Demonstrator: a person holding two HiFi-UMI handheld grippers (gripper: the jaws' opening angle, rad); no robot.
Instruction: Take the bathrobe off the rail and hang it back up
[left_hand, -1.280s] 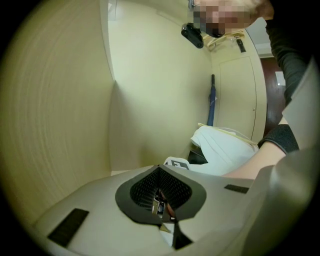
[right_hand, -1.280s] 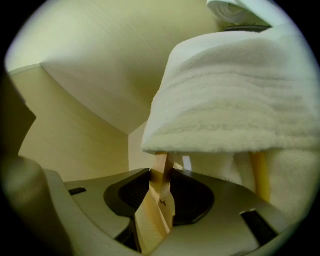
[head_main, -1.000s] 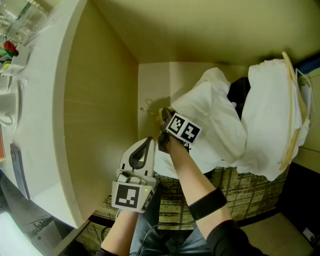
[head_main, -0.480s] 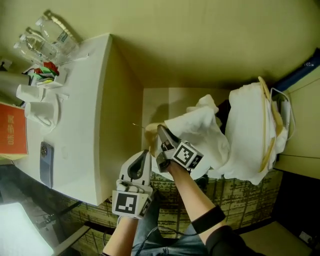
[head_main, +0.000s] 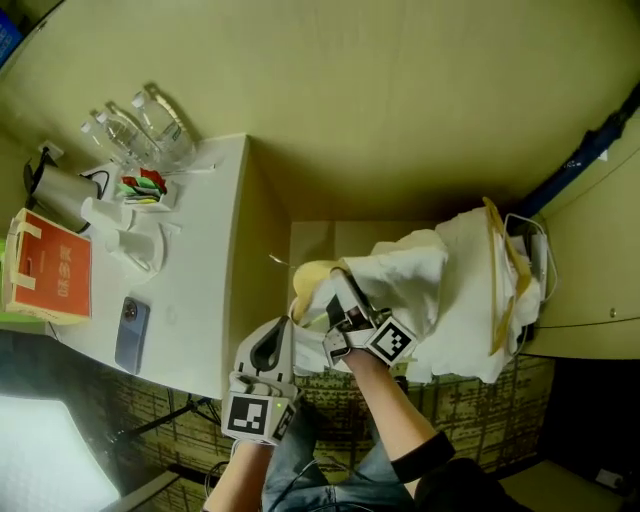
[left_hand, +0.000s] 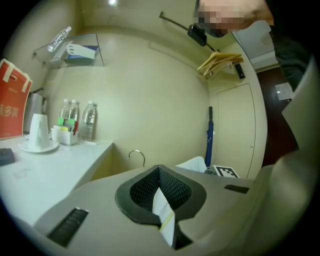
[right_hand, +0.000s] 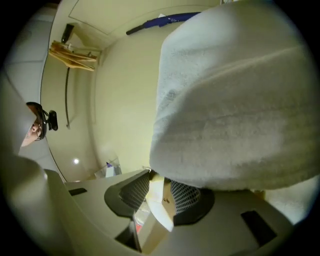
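Head view. White counter (head_main: 190, 300) at left, bearing water bottles (head_main: 140, 130), paper cups (head_main: 125, 240), a red box (head_main: 50, 270) and a phone (head_main: 131, 335). Beige wall behind; patterned carpet (head_main: 470, 410) below. White bathrobe (head_main: 450, 290) bunched at centre-right on a wooden hanger (head_main: 310, 278), off the rail. Left gripper (head_main: 285, 325) sits just below the robe.

Left gripper view. Jaws pressed together, nothing between them. Hanger hook (left_hand: 136, 155) ahead, the counter to the left. Glass shelf (left_hand: 75, 47) and rail (left_hand: 177, 22) high up; spare hangers (left_hand: 220, 62); blue umbrella (left_hand: 210, 135) against the wall.

Right gripper view. Right gripper (right_hand: 160, 187) is clamped on the pale wood of the hanger, the robe draped directly over it.
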